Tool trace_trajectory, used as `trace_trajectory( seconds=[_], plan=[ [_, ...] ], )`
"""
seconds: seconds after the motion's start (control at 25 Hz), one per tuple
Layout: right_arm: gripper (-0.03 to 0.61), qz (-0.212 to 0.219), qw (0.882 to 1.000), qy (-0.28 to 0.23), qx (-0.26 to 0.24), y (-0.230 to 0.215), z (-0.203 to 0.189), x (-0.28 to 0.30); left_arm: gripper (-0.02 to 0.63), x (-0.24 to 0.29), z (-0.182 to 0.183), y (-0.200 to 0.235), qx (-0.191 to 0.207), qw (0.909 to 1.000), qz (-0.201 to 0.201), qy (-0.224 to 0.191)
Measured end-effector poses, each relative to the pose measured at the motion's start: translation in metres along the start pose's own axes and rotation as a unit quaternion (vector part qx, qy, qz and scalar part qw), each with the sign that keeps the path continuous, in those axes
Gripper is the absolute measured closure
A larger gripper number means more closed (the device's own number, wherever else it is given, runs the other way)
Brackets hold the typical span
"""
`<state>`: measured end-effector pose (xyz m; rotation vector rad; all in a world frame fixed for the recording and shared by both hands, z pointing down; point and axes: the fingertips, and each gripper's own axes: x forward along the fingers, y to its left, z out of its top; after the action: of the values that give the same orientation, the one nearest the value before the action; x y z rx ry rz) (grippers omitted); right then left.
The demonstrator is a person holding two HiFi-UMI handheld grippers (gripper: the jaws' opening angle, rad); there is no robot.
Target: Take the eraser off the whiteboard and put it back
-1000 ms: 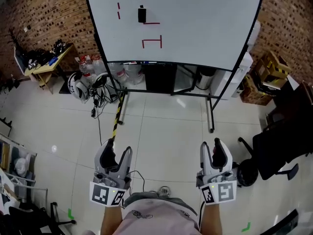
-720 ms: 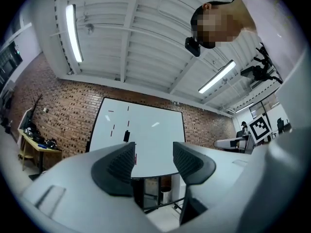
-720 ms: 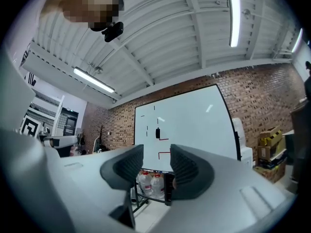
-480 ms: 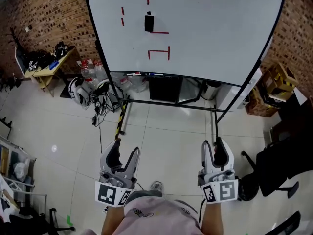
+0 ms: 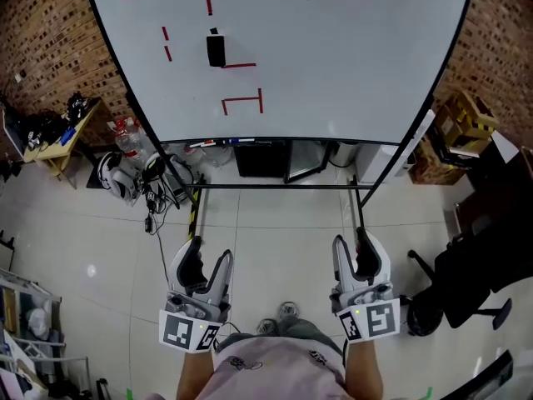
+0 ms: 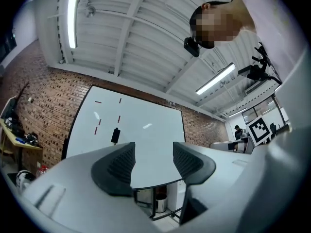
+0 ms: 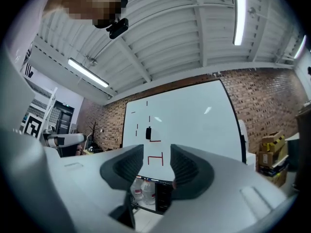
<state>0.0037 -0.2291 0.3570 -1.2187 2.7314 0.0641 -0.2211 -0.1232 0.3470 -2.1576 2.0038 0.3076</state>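
Left jaws: apart, nothing between the pads, only the distant board showing through the gap.
Right jaws: apart by a narrower gap, likewise empty.
Left gripper: low at the left over the tiled floor, pointing toward the whiteboard.
Right gripper: level with the left one at the right, also well apart from the board.
Eraser: black, upright, stuck to the board's upper left part, touched by neither gripper.
Red marks: short dashes left of and above the eraser, a line just right of its lower end, a bracket shape below.
Water bottles: on the floor beside the board's left leg.
Brick wall: behind the board on both sides.
Black chair: on the floor to the right of the right gripper.
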Motion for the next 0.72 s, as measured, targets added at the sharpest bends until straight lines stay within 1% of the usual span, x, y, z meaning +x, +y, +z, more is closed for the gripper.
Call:
trace_trajectory(
  seconds=[0.24,0.36,0.52,0.6,0.72],
  plan=[
    [0.413,0.024,1.000,0.002,0.001,-0.031,-0.010,0.028,0.383,0.038,-0.015,-0.003,-0.005,0.9993,0.037,-0.002],
    [0.413,0.030,0.999,0.007,0.009,-0.043,-0.018,0.041,0.383,0.052,-0.027,-0.005,-0.006,0.9990,0.043,0.012],
    [0.413,0.037,0.999,0.010,0.012,-0.047,-0.021,0.058,0.383,0.066,-0.039,0.004,-0.018,0.9982,0.052,0.026],
    [0.413,0.033,0.999,0.002,0.010,-0.050,-0.018,0.066,0.383,0.072,-0.041,0.009,-0.021,0.9982,0.049,0.027],
    [0.413,0.025,1.000,0.006,0.015,-0.051,-0.018,0.076,0.383,0.080,-0.044,0.016,-0.030,0.9981,0.045,0.031]
  ],
)
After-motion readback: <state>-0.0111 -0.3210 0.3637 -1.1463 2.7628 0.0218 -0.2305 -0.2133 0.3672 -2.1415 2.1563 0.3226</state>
